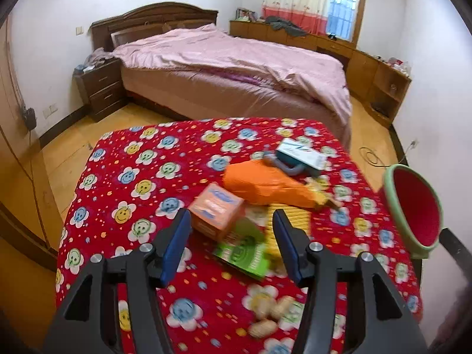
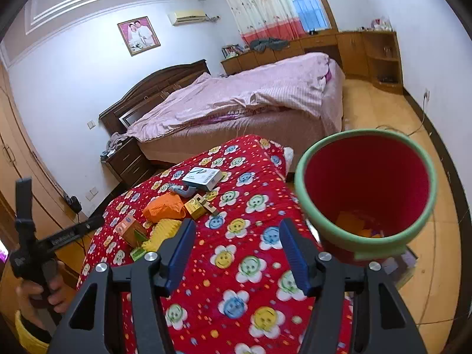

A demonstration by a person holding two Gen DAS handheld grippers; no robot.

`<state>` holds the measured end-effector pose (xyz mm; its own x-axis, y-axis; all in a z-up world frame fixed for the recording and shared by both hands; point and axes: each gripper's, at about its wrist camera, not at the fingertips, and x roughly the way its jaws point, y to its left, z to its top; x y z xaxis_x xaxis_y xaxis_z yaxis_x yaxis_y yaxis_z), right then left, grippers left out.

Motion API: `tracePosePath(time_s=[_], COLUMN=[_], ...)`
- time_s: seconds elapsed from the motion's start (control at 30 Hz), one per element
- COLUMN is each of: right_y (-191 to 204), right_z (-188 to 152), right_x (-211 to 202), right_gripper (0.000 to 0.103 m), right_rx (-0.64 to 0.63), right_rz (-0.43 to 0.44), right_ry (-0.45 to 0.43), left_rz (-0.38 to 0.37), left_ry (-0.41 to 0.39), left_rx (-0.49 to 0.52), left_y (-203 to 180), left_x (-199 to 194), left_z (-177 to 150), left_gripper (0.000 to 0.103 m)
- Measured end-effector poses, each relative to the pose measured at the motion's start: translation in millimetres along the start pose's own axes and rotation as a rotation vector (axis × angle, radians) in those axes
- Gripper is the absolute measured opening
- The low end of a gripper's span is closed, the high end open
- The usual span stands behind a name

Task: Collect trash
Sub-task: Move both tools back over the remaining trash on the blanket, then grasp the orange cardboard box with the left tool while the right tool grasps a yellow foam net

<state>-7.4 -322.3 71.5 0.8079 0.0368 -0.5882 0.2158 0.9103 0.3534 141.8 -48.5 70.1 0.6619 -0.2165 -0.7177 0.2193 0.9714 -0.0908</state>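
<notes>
Jaws apart, bin interior right view only

Counter cloth red, smiley-flower print in blue, yellow, green. Bin red inside, green rim. Bag orange. Small box orange. Packet green. Tongs' pads blue, frames black.

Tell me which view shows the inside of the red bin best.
The right wrist view. It looks straight down into the red bin, showing the green rim, the red inner wall and some orange scraps at the bottom. The left wrist view catches the bin only at the frame's right edge, seen obliquely, its bottom hidden.
</notes>
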Motion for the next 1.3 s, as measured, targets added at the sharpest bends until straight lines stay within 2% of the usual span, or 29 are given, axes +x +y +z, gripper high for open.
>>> tracePosePath(time_s=[0.37, 0.67, 0.8, 0.9, 1.03, 1.17, 1.23, 1.3], right_y=[24.1, 40.8, 47.0, 50.9, 61.5, 75.1, 83.2, 89.2], right_z=[3.3, -1.4, -4.0, -4.7, -7.8, -13.3, -16.5, -19.8], right_x=[61.2, 100.1, 111.4, 117.4, 128.7, 140.5, 146.3, 149.8], right_gripper=[0.062, 0.062, 0.062, 0.062, 0.062, 0.062, 0.062, 0.062], right_rx=[-0.004, -0.047, -0.044, -0.039, -0.062, -0.085, -0.094, -0.095], right_rz=[-0.006, -0.030, -0.032, -0.030, -0.024, 0.016, 0.043, 0.059], right_ry=[0.070, 0.129, 0.153, 0.165, 0.186, 0.238, 0.261, 0.276], left_rz=[-0.027, -0.153, -0.178, -0.169, -0.186, -0.165, -0.173, -0.183], left_ry=[0.072, 0.076, 0.054, 0.055, 0.040, 0.023, 0.015, 0.012], left_rx=[-0.020, -0.035, -0.019, -0.001, -0.015, -0.035, -0.059, -0.088], left_y=[28.9, 32.8, 30.2, 31.0, 35.7, 39.5, 44.2, 49.2], left_x=[64.1, 76.5, 76.3, 79.6, 79.7, 71.4, 65.8, 59.0], left_z=[1.1, -5.0, -4.5, -4.2, -5.7, -5.8, -3.9, -1.4], left_gripper=[0.058, 0.061, 0.061, 0.057, 0.057, 0.052, 0.024, 0.024])
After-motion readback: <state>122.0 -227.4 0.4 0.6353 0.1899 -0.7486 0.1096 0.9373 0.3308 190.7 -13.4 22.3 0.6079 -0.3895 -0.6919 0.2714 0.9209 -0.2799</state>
